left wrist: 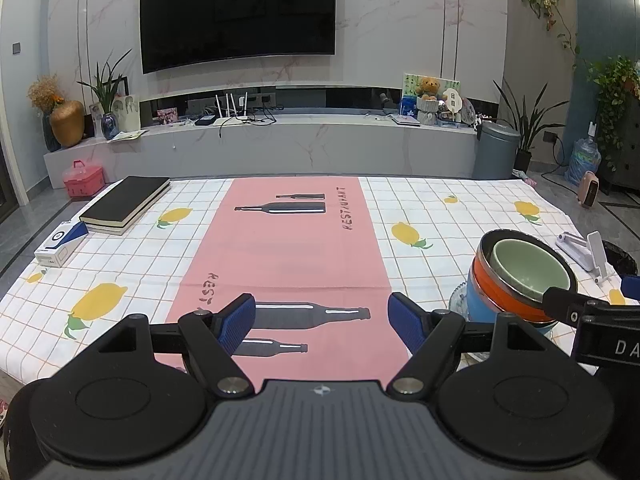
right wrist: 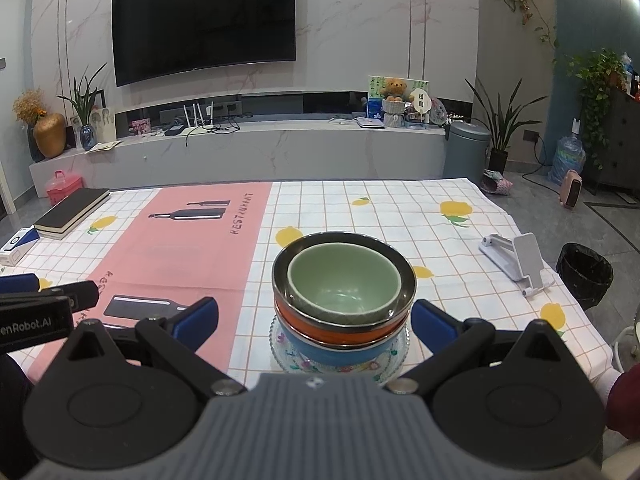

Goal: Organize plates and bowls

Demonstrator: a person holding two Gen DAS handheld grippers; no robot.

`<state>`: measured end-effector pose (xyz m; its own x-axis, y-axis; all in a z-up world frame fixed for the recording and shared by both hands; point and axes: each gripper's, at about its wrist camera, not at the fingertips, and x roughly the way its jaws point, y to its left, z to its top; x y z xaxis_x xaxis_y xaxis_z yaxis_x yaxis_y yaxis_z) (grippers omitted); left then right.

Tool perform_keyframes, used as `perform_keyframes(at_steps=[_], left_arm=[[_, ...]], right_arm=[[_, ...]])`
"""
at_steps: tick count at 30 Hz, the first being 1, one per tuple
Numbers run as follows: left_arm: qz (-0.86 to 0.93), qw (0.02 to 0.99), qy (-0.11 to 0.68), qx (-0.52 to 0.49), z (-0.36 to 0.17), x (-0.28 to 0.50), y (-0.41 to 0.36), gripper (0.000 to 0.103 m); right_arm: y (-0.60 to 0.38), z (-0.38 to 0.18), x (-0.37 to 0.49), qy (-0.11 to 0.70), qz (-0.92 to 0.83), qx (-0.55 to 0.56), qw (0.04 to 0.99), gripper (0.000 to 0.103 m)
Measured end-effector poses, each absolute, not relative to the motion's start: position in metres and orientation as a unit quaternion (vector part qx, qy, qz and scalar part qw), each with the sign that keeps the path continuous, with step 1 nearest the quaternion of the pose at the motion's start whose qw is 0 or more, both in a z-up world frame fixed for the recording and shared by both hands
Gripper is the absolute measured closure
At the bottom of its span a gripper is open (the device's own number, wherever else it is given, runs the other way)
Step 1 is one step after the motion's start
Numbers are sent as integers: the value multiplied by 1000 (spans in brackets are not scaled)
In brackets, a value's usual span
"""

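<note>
A stack of bowls stands on a clear glass plate (right wrist: 392, 368) with a flower pattern: a blue bowl (right wrist: 340, 354) at the bottom, an orange bowl with a steel rim (right wrist: 320, 326) on it, and a pale green bowl (right wrist: 344, 286) nested on top. My right gripper (right wrist: 314, 318) is open, its blue fingers on either side of the stack and apart from it. In the left wrist view the same stack (left wrist: 520, 276) sits at the right. My left gripper (left wrist: 322, 320) is open over the pink runner (left wrist: 288, 248), holding nothing.
A black book (left wrist: 126, 204) and a blue-and-white box (left wrist: 60, 244) lie at the table's far left. A white folding phone stand (right wrist: 520, 260) stands at the right edge. A black bin (right wrist: 584, 272) is on the floor beyond it. A person's dark red sleeve (right wrist: 626, 404) shows at lower right.
</note>
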<state>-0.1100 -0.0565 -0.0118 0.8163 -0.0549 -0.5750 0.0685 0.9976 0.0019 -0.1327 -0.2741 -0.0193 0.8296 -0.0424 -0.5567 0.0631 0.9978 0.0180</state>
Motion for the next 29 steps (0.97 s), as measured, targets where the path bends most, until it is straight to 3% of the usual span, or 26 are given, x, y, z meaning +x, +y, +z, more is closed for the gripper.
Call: perform_keyframes(at_steps=[29], left_arm=[[-35,951,307,14,-13,-106,-60,14]], right_arm=[[-275,-24,-129,305,-25,23,952,3]])
